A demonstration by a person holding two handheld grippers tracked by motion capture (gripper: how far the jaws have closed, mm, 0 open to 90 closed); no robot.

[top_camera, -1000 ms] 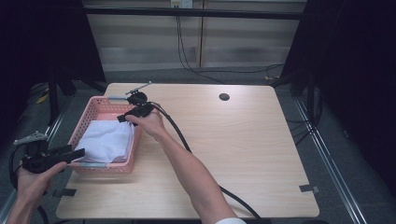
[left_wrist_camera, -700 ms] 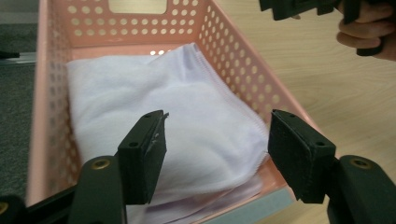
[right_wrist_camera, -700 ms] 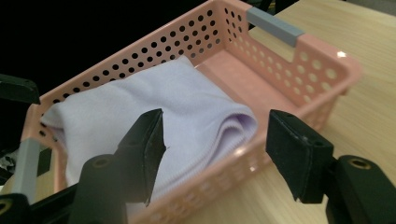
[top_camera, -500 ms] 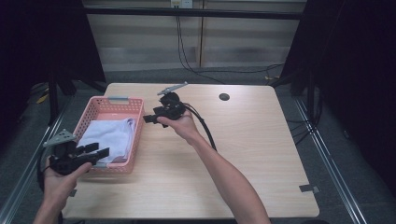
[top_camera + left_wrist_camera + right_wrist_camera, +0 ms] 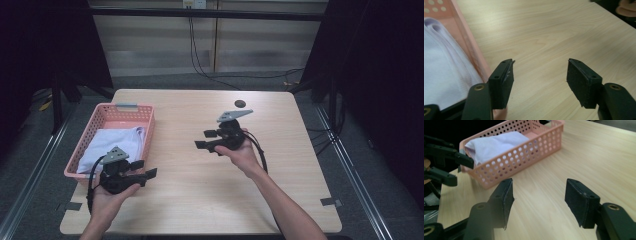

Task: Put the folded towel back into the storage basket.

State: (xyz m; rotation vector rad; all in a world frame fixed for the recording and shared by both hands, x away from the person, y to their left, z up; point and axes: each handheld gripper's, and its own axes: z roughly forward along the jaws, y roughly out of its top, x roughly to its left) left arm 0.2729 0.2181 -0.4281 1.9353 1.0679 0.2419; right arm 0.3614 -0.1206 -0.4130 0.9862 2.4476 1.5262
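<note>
Bench (image 5: 200,200): pale wood-grain laminate, smooth, matt. Basket (image 5: 529,152), upper left: perforated pink plastic. Cloth (image 5: 496,143) inside: white, soft woven fabric.

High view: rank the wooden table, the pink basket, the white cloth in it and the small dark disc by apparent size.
1. Wooden table, largest.
2. Pink basket.
3. White cloth, lying inside the basket.
4. Small dark disc, smallest; it lies at the table's far edge, yet the gap is too big for distance to matter.
</note>
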